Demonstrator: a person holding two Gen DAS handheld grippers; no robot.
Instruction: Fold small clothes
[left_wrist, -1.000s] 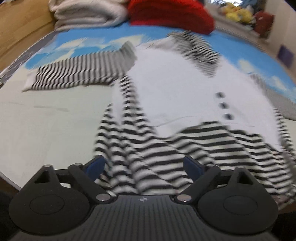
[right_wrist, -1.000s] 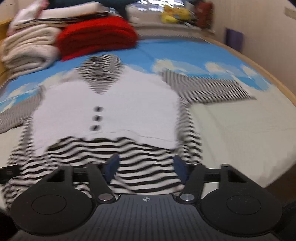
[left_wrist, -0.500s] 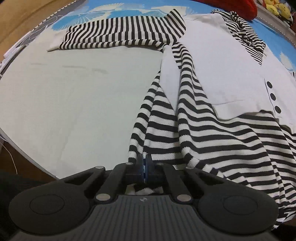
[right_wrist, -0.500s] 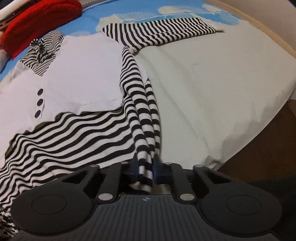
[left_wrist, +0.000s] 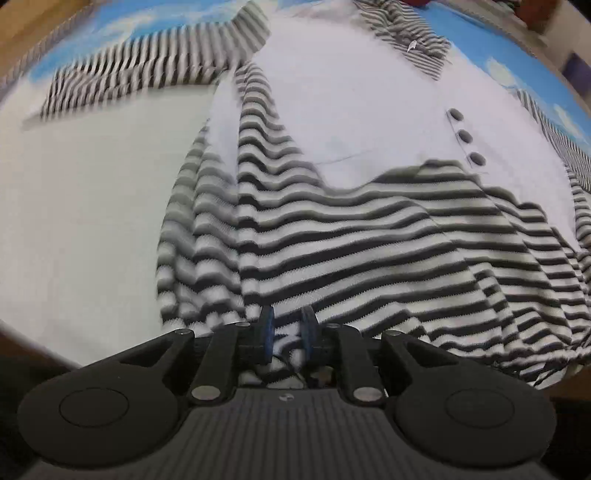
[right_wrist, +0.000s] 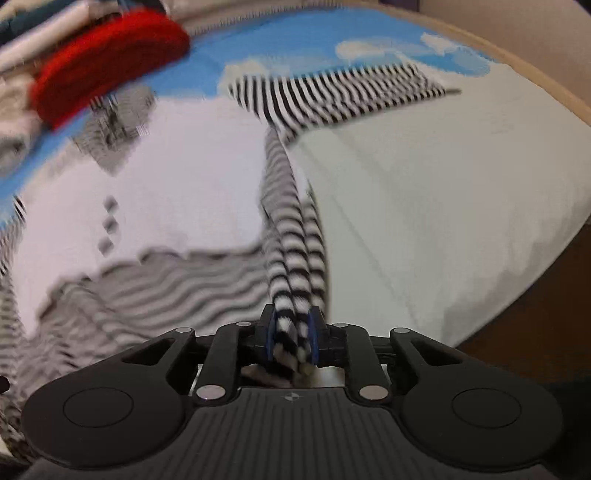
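The striped top (left_wrist: 369, 155), spread flat at frame centre a second ago, is now gathered at its hem, pinched by left gripper (left_wrist: 287, 330) and right gripper (right_wrist: 291, 332), jaws opening slightly, so folding is begun.

A bed (right_wrist: 461, 206) fills both views, its sheet pale near the front edge and printed with blue sky and white clouds toward the far edge. Brown wooden floor (right_wrist: 535, 325) shows past its right corner, with a beige wall (right_wrist: 517, 29) beyond.
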